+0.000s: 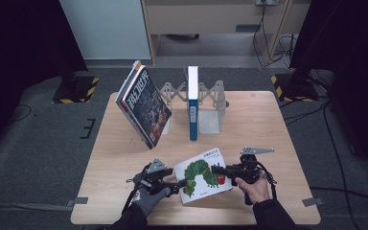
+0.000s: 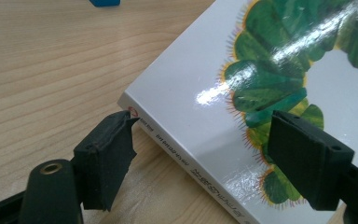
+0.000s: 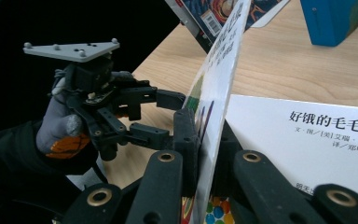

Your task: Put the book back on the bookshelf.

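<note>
The caterpillar picture book [image 1: 203, 176] lies near the front edge of the wooden table [image 1: 115, 158], between the two hands. The right gripper [image 1: 216, 168] has its jaws pinched tight on the book's front cover [image 3: 216, 93] — in the right gripper view the cover stands lifted on edge between the pads, with the white title page [image 3: 307, 140] bare beneath it. The left gripper [image 1: 181, 183] meets the book at its left side, along the spine; its jaws stand wide apart, one at the spine corner, the other over the green caterpillar, and whether they press on the book I cannot tell.

Open tabletop runs to the left of the book and on its far side, up to the row of standing things: a large magazine [image 1: 143, 105] leaning at the far left, and a blue book [image 1: 192, 103] upright in a grey expanding rack [image 1: 211, 105]. Right of the rack the table is bare wood to its edge.

The table stands on grey carpet [image 1: 38, 143]; a pale cabinet [image 1: 108, 28] and trailing cables [image 1: 268, 38] lie beyond.
</note>
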Available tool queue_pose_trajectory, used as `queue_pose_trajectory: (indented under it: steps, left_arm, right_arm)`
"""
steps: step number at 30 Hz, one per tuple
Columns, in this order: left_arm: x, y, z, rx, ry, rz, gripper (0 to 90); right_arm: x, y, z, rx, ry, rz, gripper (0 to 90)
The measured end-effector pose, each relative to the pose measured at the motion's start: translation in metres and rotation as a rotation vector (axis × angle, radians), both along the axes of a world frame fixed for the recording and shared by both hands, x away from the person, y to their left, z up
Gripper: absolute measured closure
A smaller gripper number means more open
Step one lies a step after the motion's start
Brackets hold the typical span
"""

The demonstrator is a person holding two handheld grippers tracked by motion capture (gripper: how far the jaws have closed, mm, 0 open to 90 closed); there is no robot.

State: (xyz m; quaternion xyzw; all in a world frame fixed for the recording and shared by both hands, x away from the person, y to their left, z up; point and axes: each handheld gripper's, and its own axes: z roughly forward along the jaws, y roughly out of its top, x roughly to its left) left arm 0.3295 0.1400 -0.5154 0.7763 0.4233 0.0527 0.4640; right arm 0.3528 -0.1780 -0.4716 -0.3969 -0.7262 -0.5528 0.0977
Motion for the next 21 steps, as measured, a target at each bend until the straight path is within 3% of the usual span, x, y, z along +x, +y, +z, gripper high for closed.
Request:
queue_pose_trajectory:
  steps: [7, 16, 21]
  left_arm:
    - [0.0021, 0.0007, -0.0025, -0.038, 0.021, -0.007, 21.0]
    - [0.0004, -0.004, -0.0085, -0.022, 0.032, -0.032, 20.0]
    - [-0.0015, -0.008, -0.0106, -0.023, 0.03, -0.053, 17.4]
  right_arm:
    - [-0.0003, -0.0023, 0.0019, 0.015, -0.01, 0.005, 86.9]
    - [0.0036, -0.0052, -0.003, 0.002, 0.033, -0.03, 87.2]
    - [0.0046, -0.008, -0.0049, 0.022, 0.061, -0.037, 87.4]
